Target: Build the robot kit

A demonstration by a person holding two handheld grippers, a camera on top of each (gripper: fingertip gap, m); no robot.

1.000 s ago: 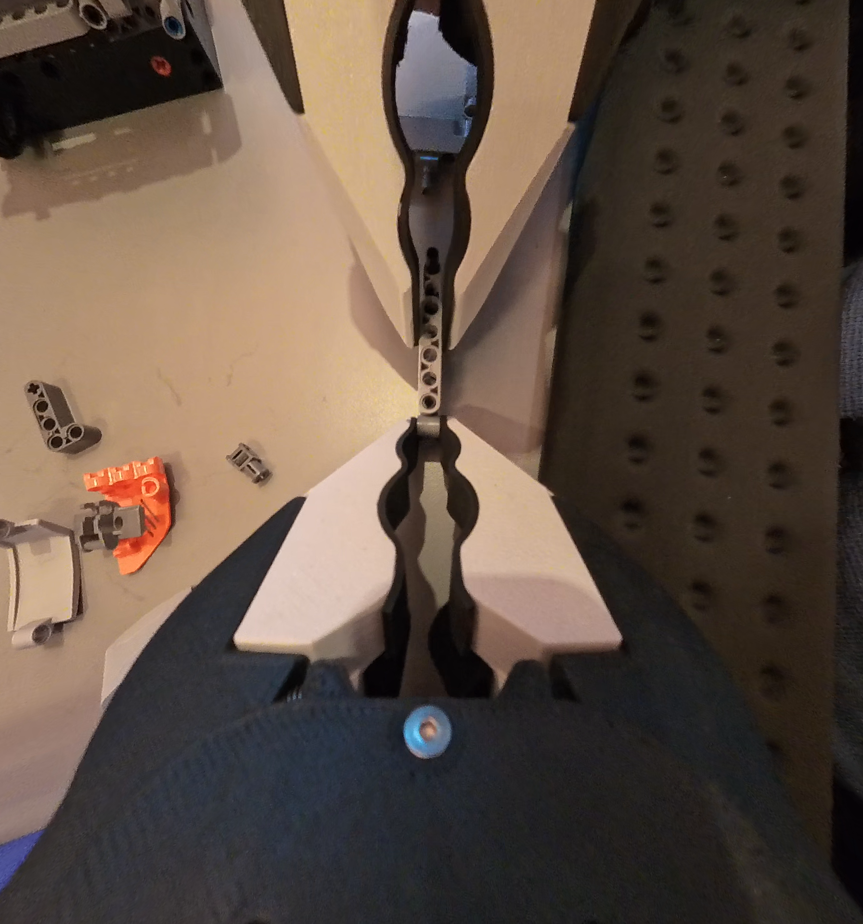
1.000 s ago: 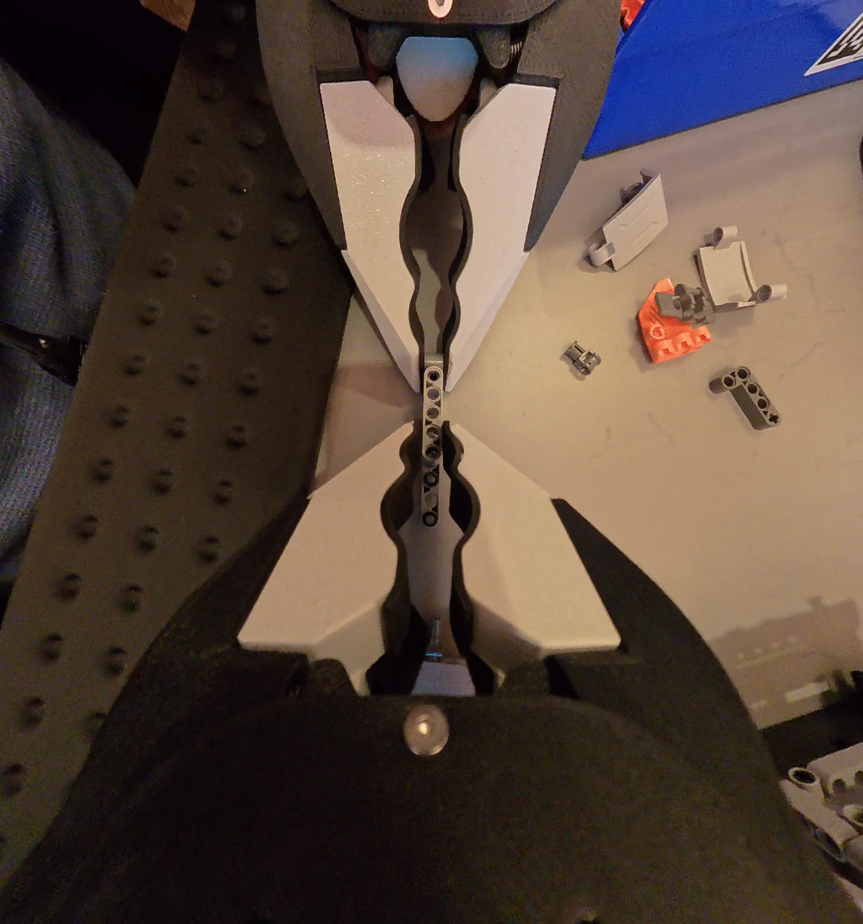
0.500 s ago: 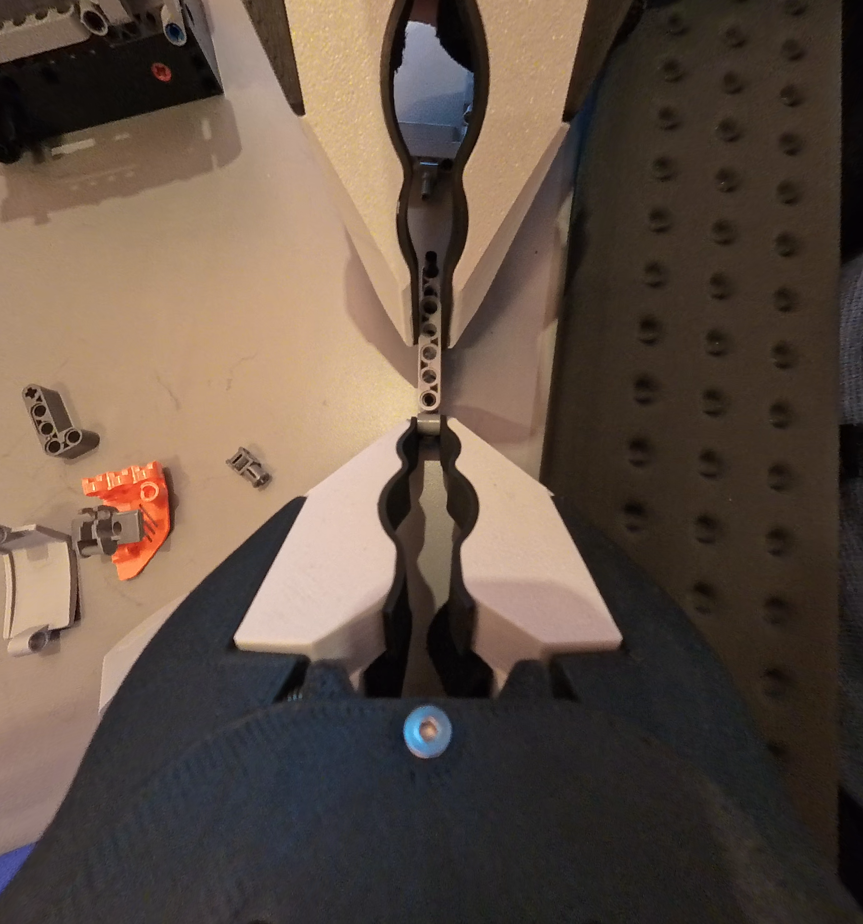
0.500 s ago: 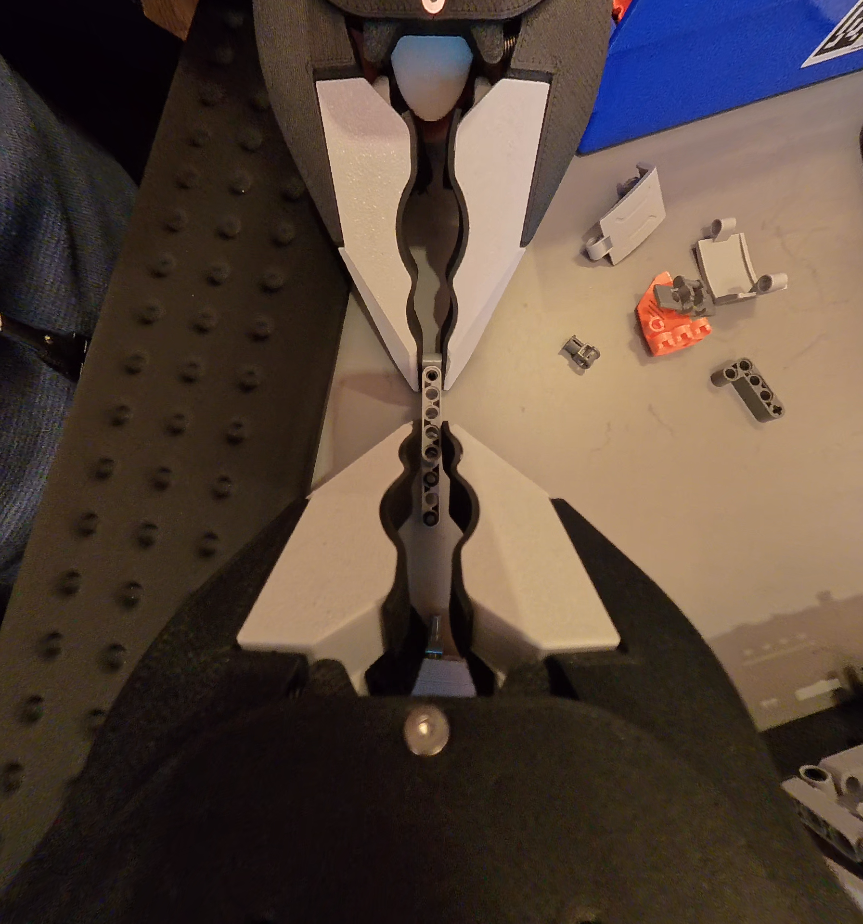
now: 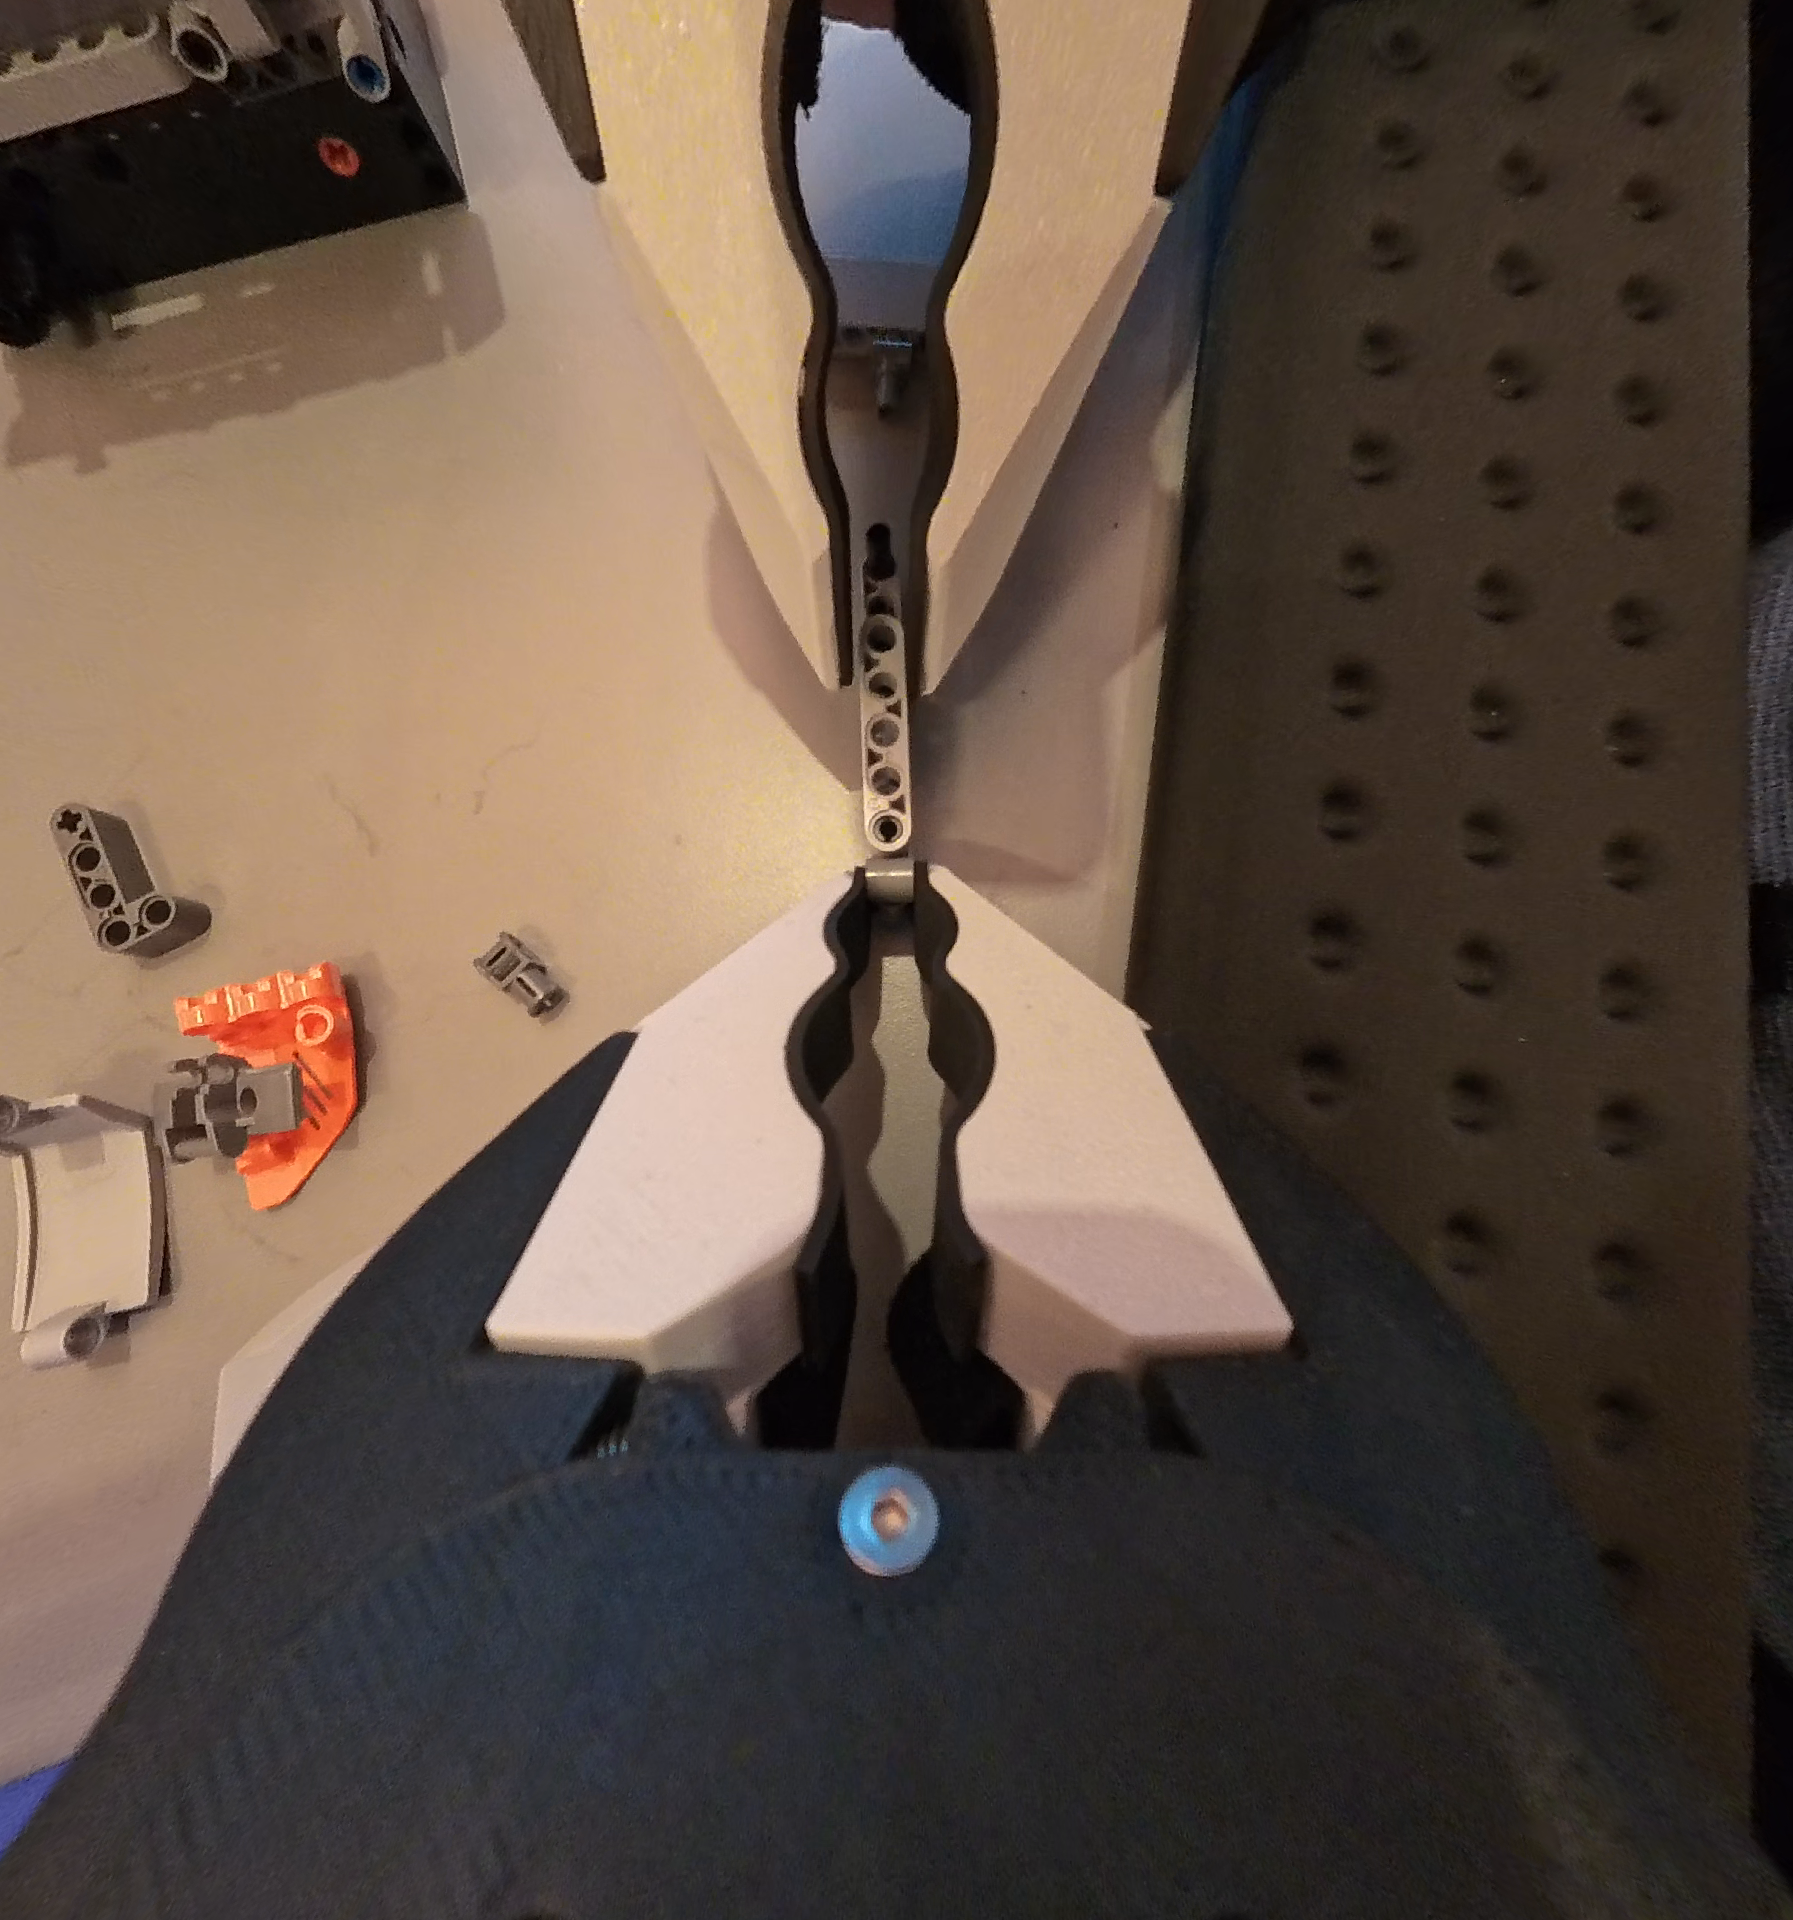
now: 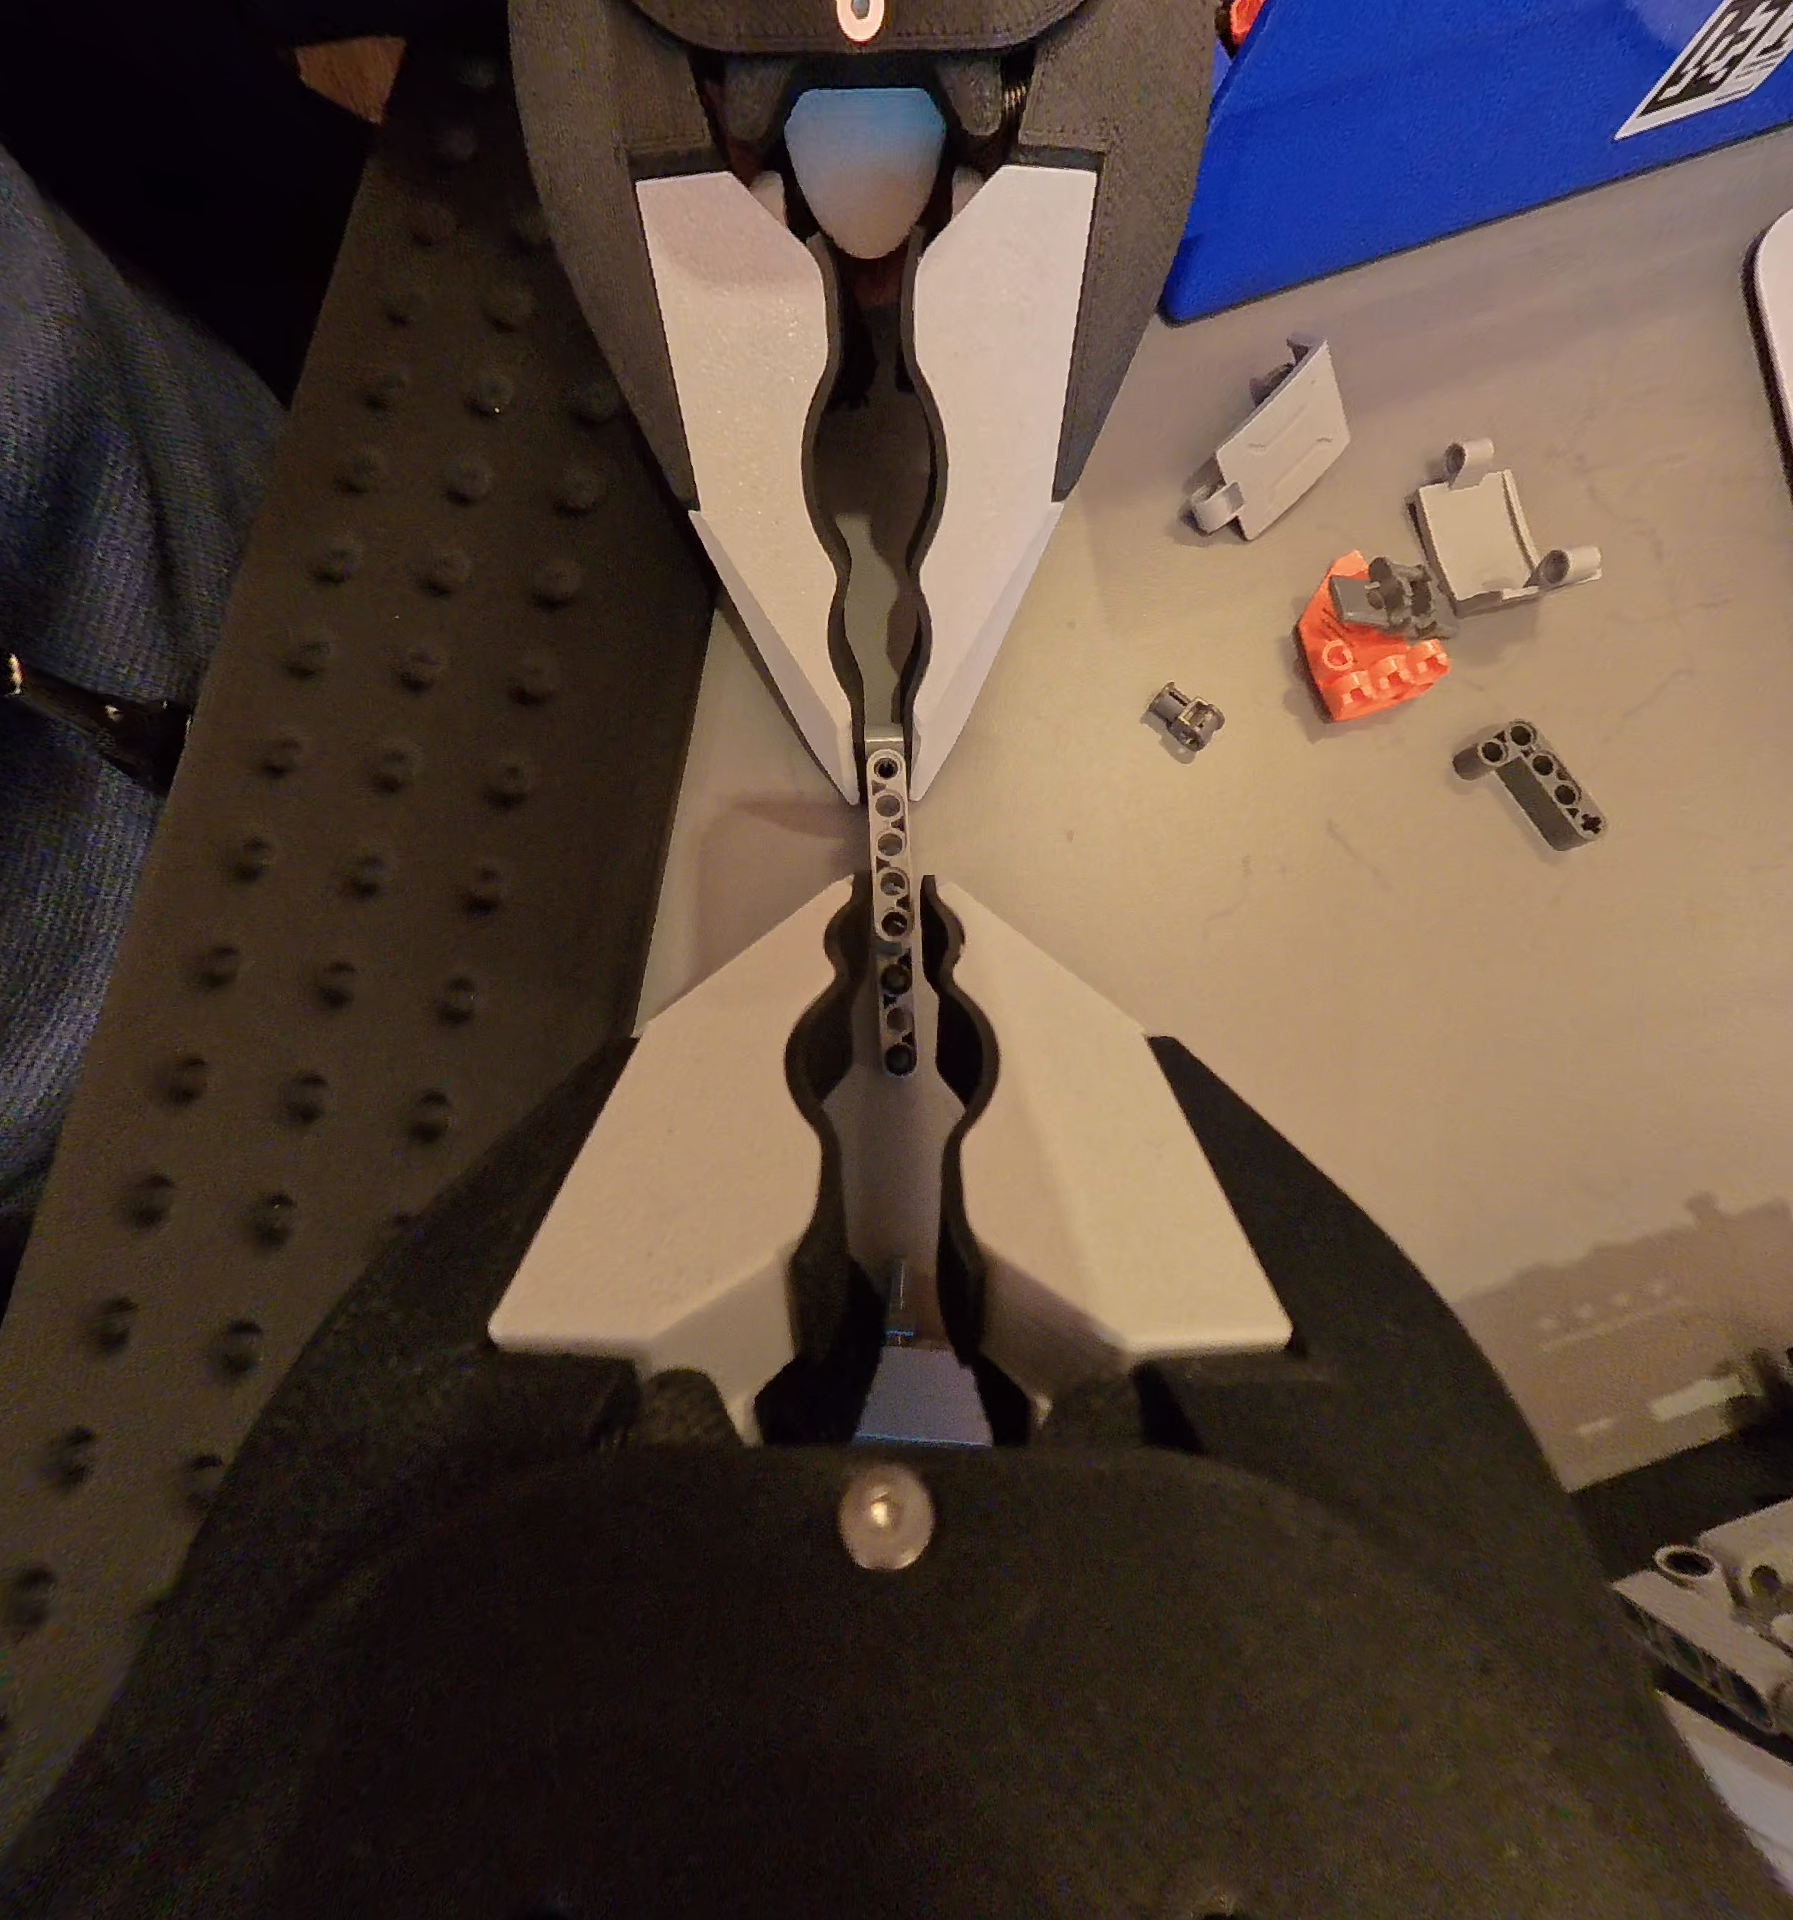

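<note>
My left gripper (image 5: 890, 896) is shut on a small grey pin (image 5: 889, 881) held at its fingertips. My right gripper (image 6: 889, 885) faces it tip to tip and is shut on a thin grey beam with holes (image 6: 889, 862). The beam (image 5: 883, 727) sticks out of the right gripper (image 5: 884, 681) towards the pin. Its end hole lies right at the pin; I cannot tell whether they touch. In the right wrist view the left gripper (image 6: 887, 774) comes in from the top, with the pin (image 6: 886, 740) at the beam's far end. Both are held above the grey table (image 5: 404, 623).
Loose parts lie on the table: a dark grey bent beam (image 5: 123, 883), an orange panel (image 5: 289, 1070), a small dark connector (image 5: 521, 971), and light grey curved panels (image 5: 87, 1236) (image 6: 1276, 447). A black and grey assembly (image 5: 175, 156) and a blue box (image 6: 1494, 125) stand farther off. A black studded mat (image 5: 1443, 831) borders the table. Only a small space, under 4 cm, lies between the two pairs of fingers. My left gripper's tips are some 7 centimetres from the small dark connector (image 5: 521, 971). The right camera catches it too, in the right wrist view (image 6: 1184, 713).
Almost nothing. Both grippers stay shut and tip to tip; the pair has drifted very slightly over the table.
</note>
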